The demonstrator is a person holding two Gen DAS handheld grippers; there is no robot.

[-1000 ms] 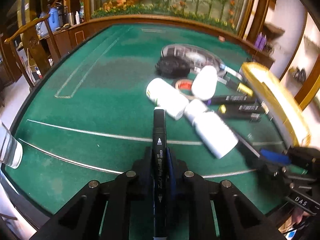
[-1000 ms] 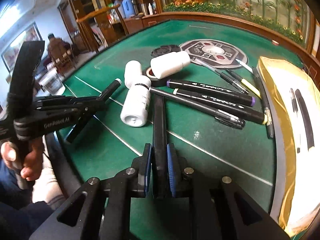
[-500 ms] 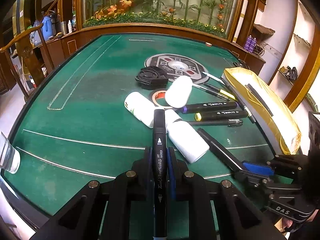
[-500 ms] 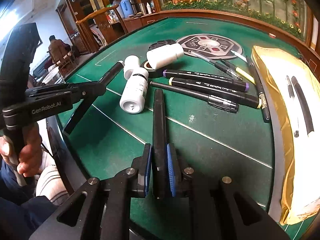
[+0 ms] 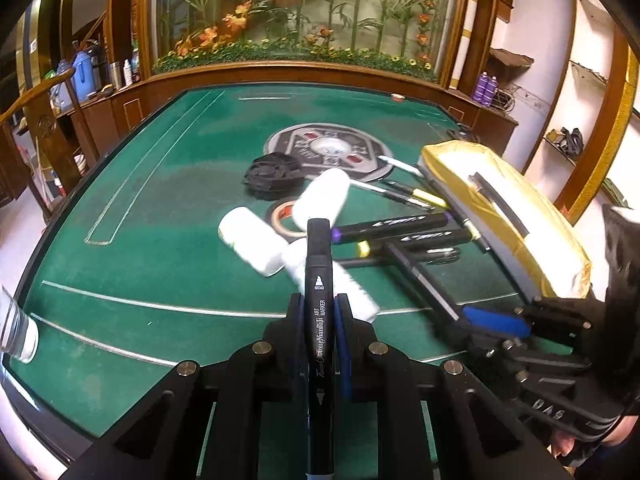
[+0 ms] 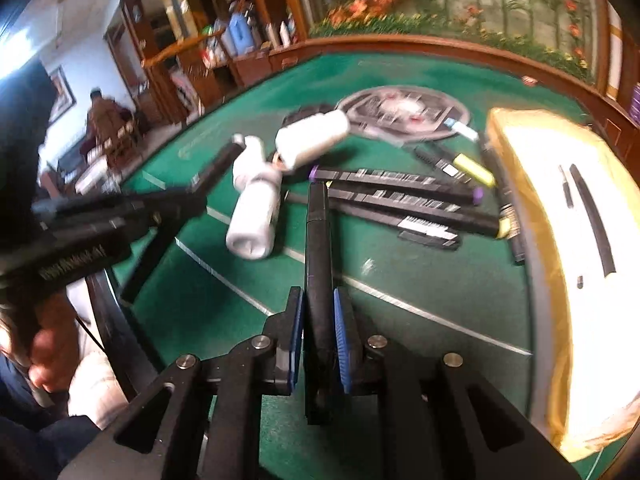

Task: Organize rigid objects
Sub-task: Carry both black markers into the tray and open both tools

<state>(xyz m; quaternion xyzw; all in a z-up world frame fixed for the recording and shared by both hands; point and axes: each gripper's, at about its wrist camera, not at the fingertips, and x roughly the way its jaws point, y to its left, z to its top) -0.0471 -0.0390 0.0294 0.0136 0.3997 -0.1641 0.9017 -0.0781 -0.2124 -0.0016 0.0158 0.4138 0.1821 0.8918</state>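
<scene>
Green felt table (image 5: pixel 160 208) spread wide, gold tray (image 5: pixel 516 220) along right edge. White bottles (image 5: pixel 256 240) lay mid-table beside loose markers (image 5: pixel 400 224). Left gripper (image 5: pixel 320 312) clenched black art marker (image 5: pixel 319 280), held above felt. Right gripper (image 6: pixel 318 312) clamped second black marker (image 6: pixel 318 240), also above felt.

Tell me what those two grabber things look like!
Both are black plastic with chunky angled arms and round silver bolts. The left gripper and right gripper each have two flat blue pads on their fingers. White lettering runs along their sides, too blurred to read. The person's dark sleeve shows behind one.
</scene>
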